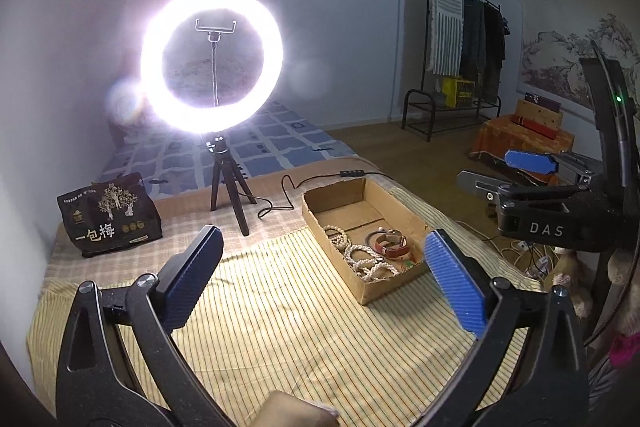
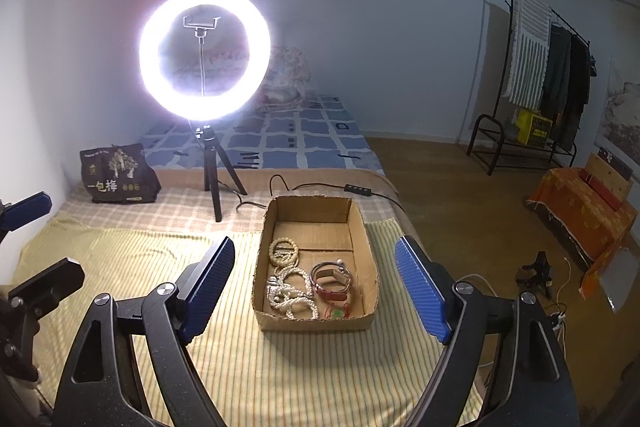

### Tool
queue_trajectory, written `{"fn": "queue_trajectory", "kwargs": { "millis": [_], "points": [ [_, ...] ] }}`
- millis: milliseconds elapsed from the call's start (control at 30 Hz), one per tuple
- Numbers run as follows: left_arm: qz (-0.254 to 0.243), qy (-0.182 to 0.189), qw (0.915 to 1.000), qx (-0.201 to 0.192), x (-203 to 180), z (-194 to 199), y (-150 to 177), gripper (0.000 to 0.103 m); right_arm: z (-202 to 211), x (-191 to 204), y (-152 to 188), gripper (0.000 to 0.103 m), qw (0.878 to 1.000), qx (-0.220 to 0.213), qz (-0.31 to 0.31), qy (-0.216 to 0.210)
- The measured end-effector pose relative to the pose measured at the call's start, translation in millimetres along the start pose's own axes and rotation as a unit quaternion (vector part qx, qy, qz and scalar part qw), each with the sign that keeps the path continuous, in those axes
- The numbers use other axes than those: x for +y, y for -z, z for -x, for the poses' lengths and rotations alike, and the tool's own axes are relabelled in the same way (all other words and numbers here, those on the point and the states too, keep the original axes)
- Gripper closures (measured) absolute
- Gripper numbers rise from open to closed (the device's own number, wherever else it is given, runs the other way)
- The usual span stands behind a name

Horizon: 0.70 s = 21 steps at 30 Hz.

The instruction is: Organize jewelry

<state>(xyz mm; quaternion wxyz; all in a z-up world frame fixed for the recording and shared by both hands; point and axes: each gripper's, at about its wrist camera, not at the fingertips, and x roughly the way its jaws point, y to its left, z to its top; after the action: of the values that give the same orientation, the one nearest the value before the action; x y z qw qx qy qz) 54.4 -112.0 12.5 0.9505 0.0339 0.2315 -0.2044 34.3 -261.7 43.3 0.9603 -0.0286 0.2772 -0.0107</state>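
Observation:
An open cardboard box (image 1: 404, 203) (image 2: 362, 227) sits on a striped yellow cloth. Its near end holds pearl bead strings (image 1: 366, 259) (image 2: 292, 291), a beaded bracelet (image 2: 284, 251), a red-strapped watch and dark bangle (image 1: 390, 243) (image 2: 332, 281), and a small green pendant (image 2: 337, 314). My left gripper (image 1: 324, 275) is open and empty, above the cloth to the left of the box. My right gripper (image 2: 316, 287) is open and empty, its fingers framing the box from above. The right gripper also shows at the right edge of the left wrist view (image 1: 532, 163).
A lit ring light on a black tripod (image 1: 212, 59) (image 2: 204, 55) stands behind the cloth, its cable (image 2: 304, 187) running past the box. A dark snack bag (image 1: 110, 215) (image 2: 118, 175) stands at back left. The bed edge drops to the floor on the right.

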Motion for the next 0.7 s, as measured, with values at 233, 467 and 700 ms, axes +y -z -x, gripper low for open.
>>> {"fn": "queue_trajectory", "kwargs": {
  "millis": [233,467,700],
  "points": [
    [0.016,-0.008,0.9997,0.018,7.9,-3.7,5.5,0.0,0.7,0.2,8.2,0.021,1.0,0.002,-0.012,-0.008],
    [0.018,-0.019,0.9994,0.024,14.2,-6.4,9.3,0.0,-5.4,4.0,13.5,0.021,1.0,0.008,-0.007,-0.007],
    [0.013,-0.018,0.9994,0.027,12.9,-7.8,10.1,0.0,-6.8,3.4,13.9,0.021,1.0,0.009,-0.008,-0.001]
  ]
}}
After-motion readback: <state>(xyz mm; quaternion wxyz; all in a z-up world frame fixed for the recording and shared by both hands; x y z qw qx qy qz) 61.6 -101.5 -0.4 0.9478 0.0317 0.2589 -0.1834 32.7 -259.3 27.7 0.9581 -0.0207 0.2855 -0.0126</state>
